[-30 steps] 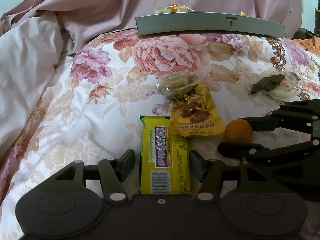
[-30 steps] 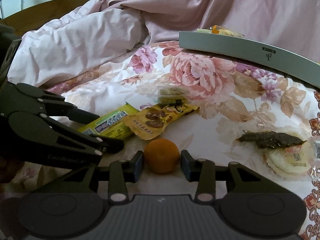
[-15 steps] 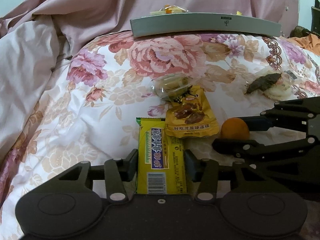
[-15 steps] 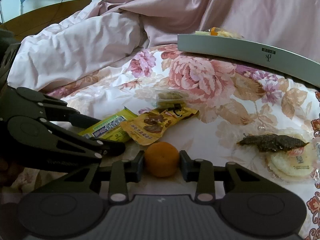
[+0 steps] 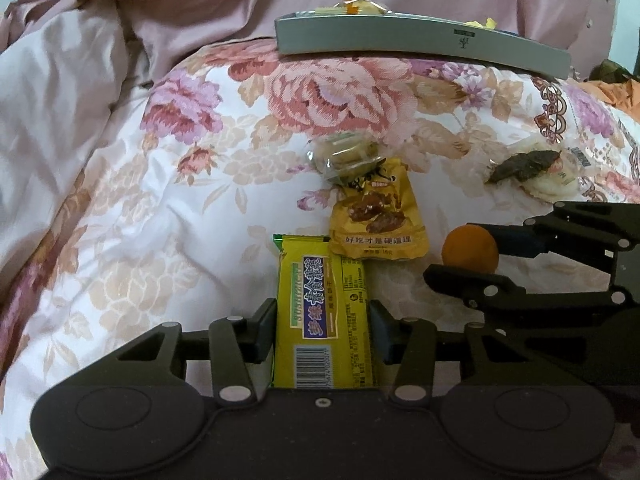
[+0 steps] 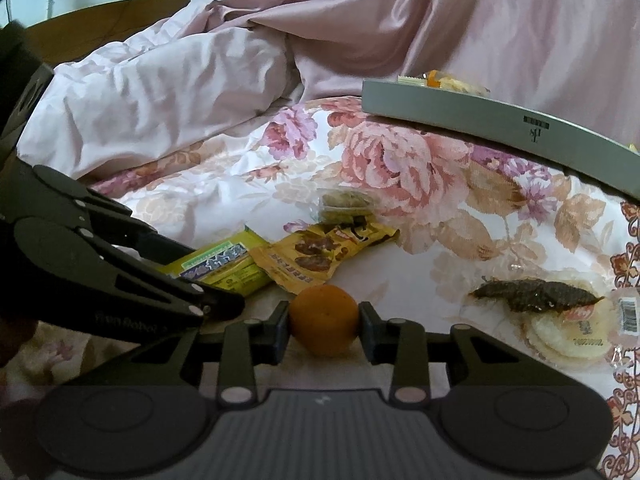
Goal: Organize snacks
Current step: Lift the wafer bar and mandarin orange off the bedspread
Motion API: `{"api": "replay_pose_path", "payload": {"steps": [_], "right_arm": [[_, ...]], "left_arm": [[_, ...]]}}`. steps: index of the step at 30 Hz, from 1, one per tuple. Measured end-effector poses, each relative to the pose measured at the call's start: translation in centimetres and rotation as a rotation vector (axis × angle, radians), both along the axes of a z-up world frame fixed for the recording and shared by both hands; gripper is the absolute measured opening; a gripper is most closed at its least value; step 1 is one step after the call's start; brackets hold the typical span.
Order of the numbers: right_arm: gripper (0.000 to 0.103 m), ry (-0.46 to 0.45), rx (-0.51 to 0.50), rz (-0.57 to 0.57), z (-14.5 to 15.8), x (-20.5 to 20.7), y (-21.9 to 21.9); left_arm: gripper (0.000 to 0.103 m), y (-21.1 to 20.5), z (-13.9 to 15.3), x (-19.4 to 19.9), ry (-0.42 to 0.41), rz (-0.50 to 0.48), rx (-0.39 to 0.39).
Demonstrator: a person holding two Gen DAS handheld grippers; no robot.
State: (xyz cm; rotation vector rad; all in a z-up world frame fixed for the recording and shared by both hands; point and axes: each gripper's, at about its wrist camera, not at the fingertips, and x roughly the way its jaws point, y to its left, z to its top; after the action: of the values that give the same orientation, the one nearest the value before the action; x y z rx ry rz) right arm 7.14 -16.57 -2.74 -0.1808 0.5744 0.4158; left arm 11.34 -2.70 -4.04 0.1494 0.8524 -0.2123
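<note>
On the floral bedspread lies a yellow snack bar (image 5: 320, 280), lengthwise between the pads of my left gripper (image 5: 322, 332), which is shut on it. My right gripper (image 6: 324, 326) is shut on a small orange (image 6: 323, 316), its pads pressing on both sides. In the left wrist view the orange (image 5: 470, 250) shows to the right with the right gripper's fingers around it. The right wrist view shows the left gripper (image 6: 212, 276) at the left, on the bar (image 6: 224, 264). A grey tray (image 5: 420, 38) with a few snacks in it sits at the far side.
A yellow packet of dates (image 5: 376, 220) overlaps the bar's far end, with a clear-wrapped biscuit (image 5: 346, 156) behind it. A dark dried snack (image 6: 536, 294) lies on wrapped rice crackers (image 6: 568, 338) to the right. A bunched pink duvet (image 6: 180, 92) rises at the left.
Both grippers' jaws have come together: the left ones onto the yellow bar's sides, the right ones onto the orange. Neither hand has shifted much.
</note>
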Motion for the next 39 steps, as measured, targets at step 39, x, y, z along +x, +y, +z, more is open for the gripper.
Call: {"api": "replay_pose_path", "payload": {"steps": [39], "right_arm": [[0.039,-0.13,0.087,-0.039,5.2,-1.7,-1.6]], "left_arm": [[0.05,0.3,5.9,-4.4,-0.099,0.096,-0.125]]}}
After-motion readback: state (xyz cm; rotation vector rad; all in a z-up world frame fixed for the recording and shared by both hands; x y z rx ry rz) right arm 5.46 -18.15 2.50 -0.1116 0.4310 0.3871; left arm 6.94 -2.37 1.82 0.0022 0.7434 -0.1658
